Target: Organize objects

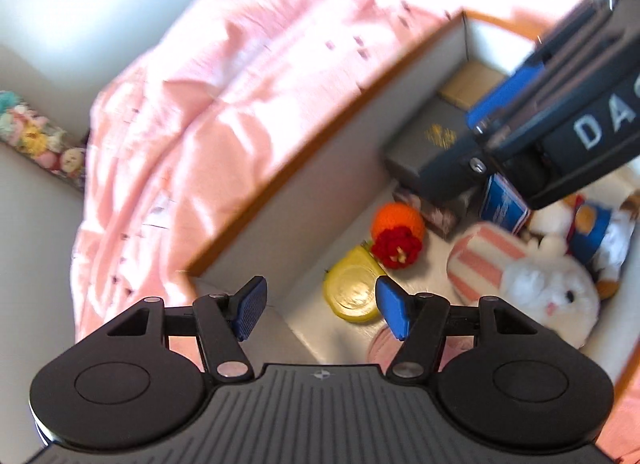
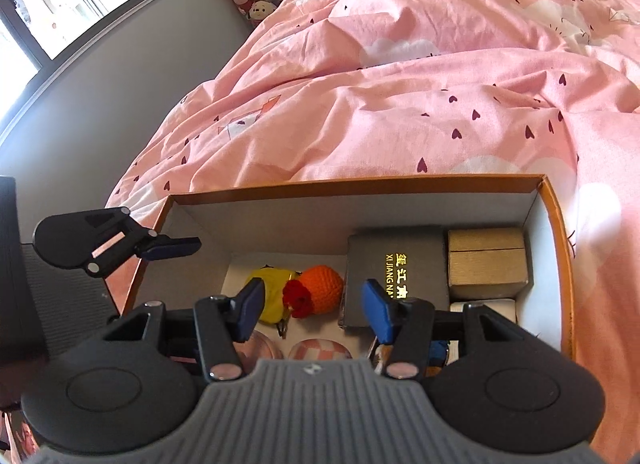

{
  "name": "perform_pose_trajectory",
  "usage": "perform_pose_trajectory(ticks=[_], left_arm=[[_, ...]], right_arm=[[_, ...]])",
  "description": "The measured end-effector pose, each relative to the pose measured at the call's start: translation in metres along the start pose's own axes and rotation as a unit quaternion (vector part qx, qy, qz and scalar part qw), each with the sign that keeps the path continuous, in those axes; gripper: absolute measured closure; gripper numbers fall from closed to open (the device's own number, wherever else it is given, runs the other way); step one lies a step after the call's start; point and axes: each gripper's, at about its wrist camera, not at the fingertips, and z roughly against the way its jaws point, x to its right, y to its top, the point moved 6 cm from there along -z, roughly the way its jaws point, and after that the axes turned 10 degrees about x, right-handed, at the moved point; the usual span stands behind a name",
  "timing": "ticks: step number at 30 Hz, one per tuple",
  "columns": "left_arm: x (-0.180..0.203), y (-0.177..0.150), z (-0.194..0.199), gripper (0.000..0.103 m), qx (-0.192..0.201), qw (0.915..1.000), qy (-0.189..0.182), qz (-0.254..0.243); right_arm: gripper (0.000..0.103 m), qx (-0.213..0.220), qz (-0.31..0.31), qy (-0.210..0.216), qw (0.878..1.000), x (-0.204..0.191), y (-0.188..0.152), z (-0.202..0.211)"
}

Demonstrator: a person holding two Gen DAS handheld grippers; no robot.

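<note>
Box [image 2: 554, 232]: lies on the bedcover [image 2: 400, 104], below and ahead of the right gripper [image 2: 314, 304].
Straight ahead of that gripper: knitted ball [image 2: 324, 288], in the box.
Left of the ball: round pouch [image 2: 272, 296], touching it.
Right of the ball: flat case [image 2: 400, 264].
Right of the case: small carton [image 2: 486, 268], in the box's far right corner.
Left gripper [image 2: 172, 246]: over the box's left wall.
Plush rabbit [image 1: 548, 284]: ahead-right of the left gripper, in the box.
</note>
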Motion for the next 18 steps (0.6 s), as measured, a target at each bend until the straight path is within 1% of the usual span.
perform_pose_trajectory(ticks=[2, 4, 5, 7, 8, 9, 10, 11, 12, 13, 15, 17, 18], left_arm=[[-0.006, 0.002, 0.023, 0.030, 0.025, 0.9992, 0.013, 0.029], [-0.013, 0.004, 0.046, 0.028, 0.053, 0.9963, 0.023, 0.064], [-0.017, 0.007, 0.058, 0.028, 0.071, 0.9936, 0.029, 0.084], [-0.018, 0.015, 0.079, 0.024, 0.110, 0.9864, 0.039, 0.116], [-0.018, 0.024, 0.089, 0.024, 0.130, 0.9815, 0.047, 0.132], [-0.018, 0.025, 0.099, 0.023, 0.146, 0.9772, 0.053, 0.145], [-0.020, 0.039, 0.105, 0.022, 0.163, 0.9716, 0.059, 0.161], [-0.020, 0.039, 0.114, 0.021, 0.178, 0.9662, 0.064, 0.176], [-0.023, 0.040, 0.118, 0.014, 0.194, 0.9593, 0.071, 0.193], [-0.024, 0.041, 0.127, 0.010, 0.209, 0.9519, 0.080, 0.209], [-0.027, 0.037, 0.139, 0.009, 0.234, 0.9366, 0.101, 0.241], [-0.024, 0.032, 0.145, 0.009, 0.245, 0.9249, 0.121, 0.264], [-0.022, 0.027, 0.150, 0.009, 0.251, 0.9186, 0.134, 0.274]], right_arm=[[0.046, 0.010, 0.009, -0.001, 1.000, -0.004, 0.002, 0.014], [0.045, 0.022, 0.021, -0.002, 1.000, -0.010, 0.004, 0.028], [0.044, 0.030, 0.028, -0.004, 0.999, -0.013, 0.004, 0.037], [0.042, 0.048, 0.044, -0.012, 0.998, -0.018, 0.005, 0.053], [0.041, 0.058, 0.054, -0.017, 0.997, -0.021, 0.004, 0.063], [0.040, 0.071, 0.066, -0.025, 0.995, -0.023, 0.003, 0.073], [0.040, 0.084, 0.077, -0.033, 0.993, -0.026, 0.002, 0.083], [0.038, 0.097, 0.086, -0.041, 0.991, -0.027, 0.001, 0.093], [0.035, 0.109, 0.094, -0.049, 0.988, -0.029, -0.001, 0.103], [0.033, 0.123, 0.102, -0.058, 0.986, -0.030, -0.003, 0.112], [0.025, 0.148, 0.116, -0.072, 0.979, -0.032, -0.009, 0.130], [0.019, 0.170, 0.125, -0.082, 0.974, -0.033, -0.016, 0.145], [0.014, 0.179, 0.128, -0.085, 0.972, -0.034, -0.021, 0.152]])
